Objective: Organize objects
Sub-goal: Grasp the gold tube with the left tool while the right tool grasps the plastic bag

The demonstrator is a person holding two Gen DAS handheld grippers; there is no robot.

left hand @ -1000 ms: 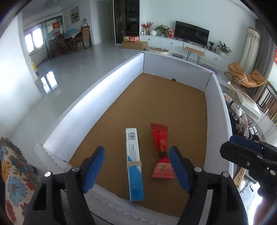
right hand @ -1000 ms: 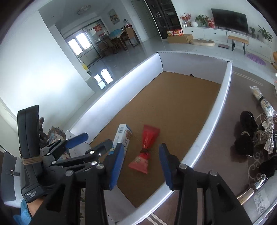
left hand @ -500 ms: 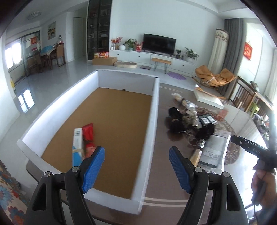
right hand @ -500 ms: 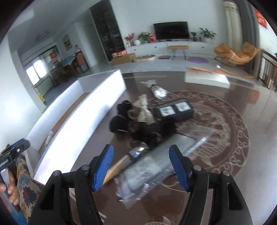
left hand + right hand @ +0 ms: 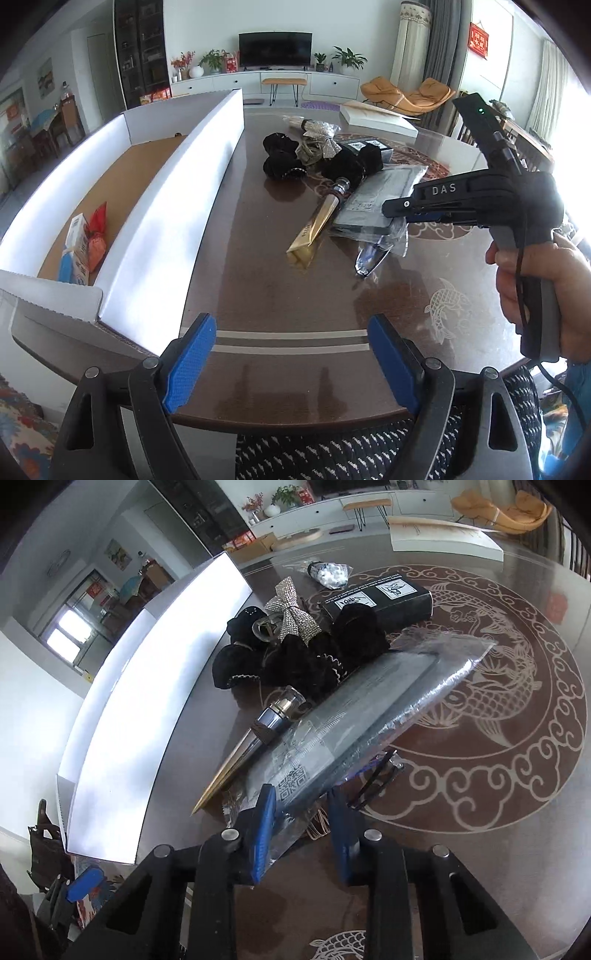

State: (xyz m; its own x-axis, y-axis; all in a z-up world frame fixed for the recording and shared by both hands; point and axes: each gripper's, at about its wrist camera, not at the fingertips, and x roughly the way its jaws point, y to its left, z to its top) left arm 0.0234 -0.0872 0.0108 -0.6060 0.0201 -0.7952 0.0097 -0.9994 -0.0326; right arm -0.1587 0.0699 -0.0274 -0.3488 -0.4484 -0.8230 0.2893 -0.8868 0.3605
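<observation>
Glossy dark table [image 5: 280, 280]; crinkly clear plastic bag [image 5: 369, 716]; shiny metal bottle cap [image 5: 280, 710]; matt white box [image 5: 162, 206]

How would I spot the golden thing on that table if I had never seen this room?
Find the long white box on the dark table, then the pile of items just to its right. At the pile's near edge lies the gold bottle, slim and tapered, with a silver cap pointing at the black pouches. Nothing else there is shiny gold.
</observation>
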